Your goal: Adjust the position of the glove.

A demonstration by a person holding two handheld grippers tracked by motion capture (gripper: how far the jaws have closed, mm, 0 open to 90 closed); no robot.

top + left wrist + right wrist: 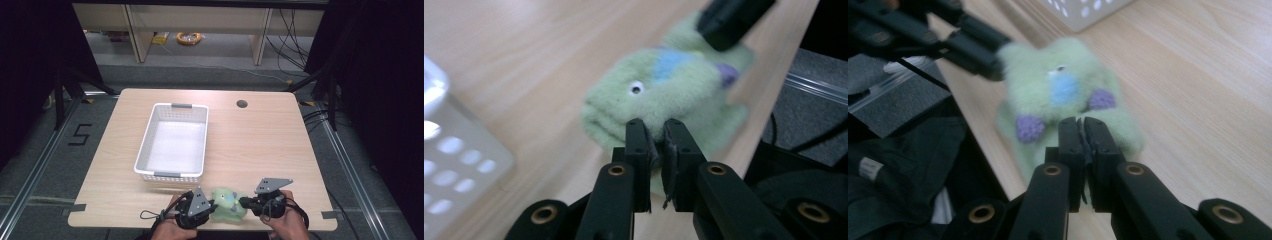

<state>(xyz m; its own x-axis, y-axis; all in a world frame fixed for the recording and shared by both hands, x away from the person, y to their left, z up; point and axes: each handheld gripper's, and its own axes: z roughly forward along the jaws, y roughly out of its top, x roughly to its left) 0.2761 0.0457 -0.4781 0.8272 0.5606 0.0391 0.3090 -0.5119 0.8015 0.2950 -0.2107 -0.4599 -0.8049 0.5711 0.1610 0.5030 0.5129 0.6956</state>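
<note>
A light green plush toy point(228, 203) with a blue patch and purple feet lies near the table's front edge, between my two grippers. My left gripper point(214, 204) pinches its left side; in the left gripper view the jaws point(654, 131) are almost together with green fur point(659, 90) caught between them. My right gripper point(244, 202) grips the toy's right side. In the right gripper view its jaws point(1081, 127) are pressed together on the plush point(1068, 85) edge. The left gripper's jaws point(973, 47) also hold the toy's far side there.
A white perforated basket point(145, 147) stands empty on the wooden table behind the toy, slightly left of centre; its wall shows in the left gripper view point(454, 165). A round cable hole point(242, 104) sits at the back right. The table's front edge point(125, 220) is close.
</note>
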